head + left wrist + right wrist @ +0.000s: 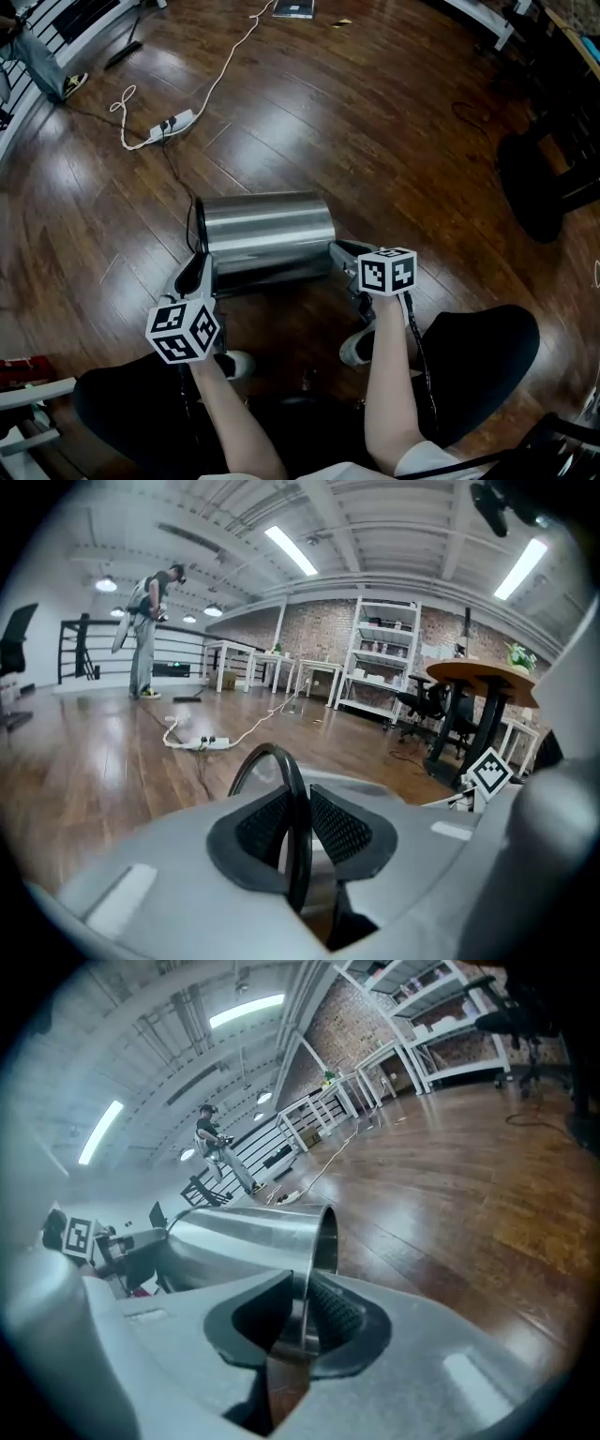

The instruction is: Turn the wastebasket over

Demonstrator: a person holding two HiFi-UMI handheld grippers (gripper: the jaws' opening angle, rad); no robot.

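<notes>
A dark, glossy plank floor [375, 122] fills the room and mirrors the ceiling lights. At its far left lies a white power strip [173, 122], with a white cable [239, 42] running farther away. The far wall is brick [314, 630]. White shelving [380, 663] stands before it, with white tables [258, 663] to the left and black office chairs [422, 705] to the right. A round wooden table [483, 675] stands nearer, on the right. Long strip lights [291, 550] glow on the grey ceiling. A person [145, 635] stands far left by a black railing [89, 649].
</notes>
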